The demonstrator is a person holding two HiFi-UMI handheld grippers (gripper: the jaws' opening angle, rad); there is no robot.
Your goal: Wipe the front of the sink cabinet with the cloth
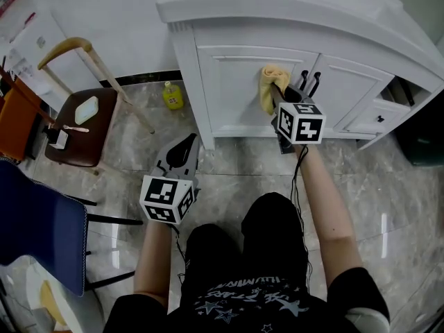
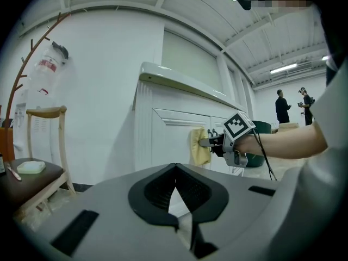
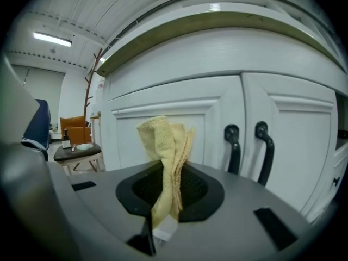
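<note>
The cloth [image 1: 271, 82], yellow & bunched, sits pinched in the right hand-held gripper [image 1: 279, 93], apparently pressed to the left door of the sink cabinet [image 1: 229, 89], just left of the black handles [image 1: 310, 82]. It looks soft, light & floppy w/ loose folds, so it's prob. best gripped by a thick bunch, as now. The left hand-held gripper [image 1: 185, 146] hangs low, well apart from the cabinet, jaws together w/ nothing betw. them.

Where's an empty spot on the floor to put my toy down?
The floor between the cabinet and the person's knees is bare, and so is the stretch right of the right arm. It's crowded on the brown chair seat and by the yellow bottle.
</note>
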